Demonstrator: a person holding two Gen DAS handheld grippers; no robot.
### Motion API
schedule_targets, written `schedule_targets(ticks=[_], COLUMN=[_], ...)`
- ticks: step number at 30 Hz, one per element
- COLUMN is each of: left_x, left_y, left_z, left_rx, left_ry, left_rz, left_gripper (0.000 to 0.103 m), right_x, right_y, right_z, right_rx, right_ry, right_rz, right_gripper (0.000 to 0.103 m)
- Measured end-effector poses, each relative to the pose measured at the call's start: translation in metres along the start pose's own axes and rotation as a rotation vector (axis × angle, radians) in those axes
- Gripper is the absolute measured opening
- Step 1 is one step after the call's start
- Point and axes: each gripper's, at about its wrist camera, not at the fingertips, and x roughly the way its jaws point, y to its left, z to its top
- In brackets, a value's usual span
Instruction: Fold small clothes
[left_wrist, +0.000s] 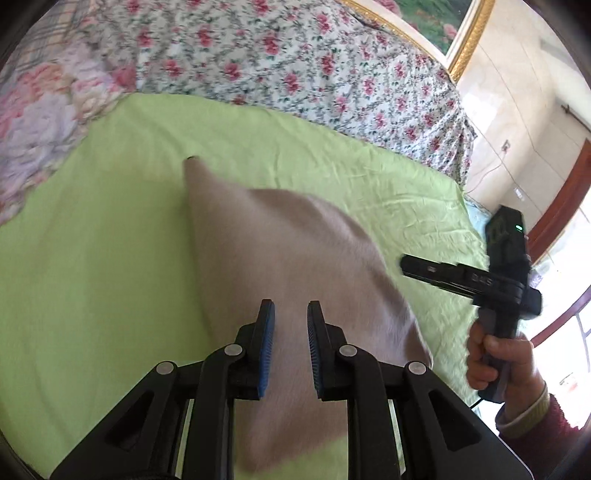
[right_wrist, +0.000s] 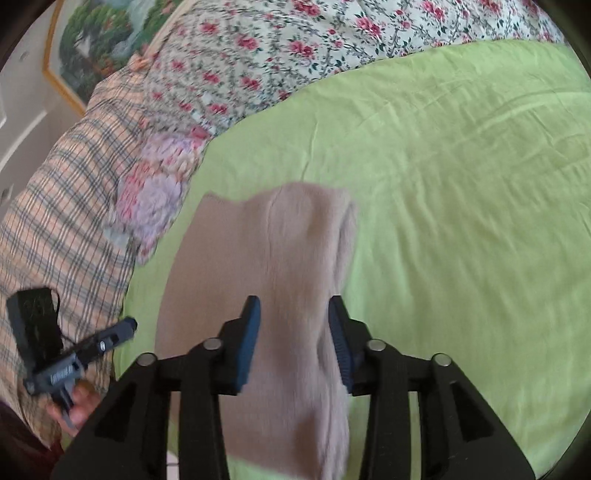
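Beige knit garment lies on the green bed sheet, toward the bed's edge by the plaid and floral bedding; one side looks already doubled over, so we judge folding partly done, further folds left. Left hand-held gripper hovers over it, jaws apart, holding nothing. Right hand-held gripper likewise apart, straddling the folded edge, not clamped.
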Motion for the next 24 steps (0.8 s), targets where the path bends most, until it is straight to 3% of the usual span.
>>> schedule_targets(ticks=[5, 9, 11, 13, 20, 24], left_x=[0.042, 0.052, 0.053, 0.054, 0.029, 0.001], left_y=[0.012, 0.010, 0.011, 0.014, 0.015, 0.011], left_z=[0.004, -0.020, -0.028, -0.025, -0.026, -0.044], left_rx=[-0.009, 0.023, 0.021, -0.007, -0.041, -0.033], left_ry=[0.095, 0.128, 0.123, 0.122, 0.089, 0.075], left_rz=[-0.007, 0.037, 0.029, 0.024, -0.008, -0.025], left_gripper=[0.014, 0.008, 0.007, 0.007, 0.007, 0.007], right_x=[0.031, 0.036, 0.047, 0.053, 0.016, -0.016], right_y=[-0.001, 0.000, -0.011, -0.025, -0.010, 0.000], right_z=[0.010, 0.003, 0.000, -0.003, -0.008, -0.027], right_rx=[-0.005, -0.061, -0.043, 0.018, -0.019, -0.051], right_ry=[0.058, 0.056, 0.078, 0.084, -0.004, -0.034], right_rz=[-0.014, -0.064, -0.105, -0.050, -0.075, -0.020], right_gripper=[0.039, 0.025, 0.025, 0.025, 0.025, 0.025])
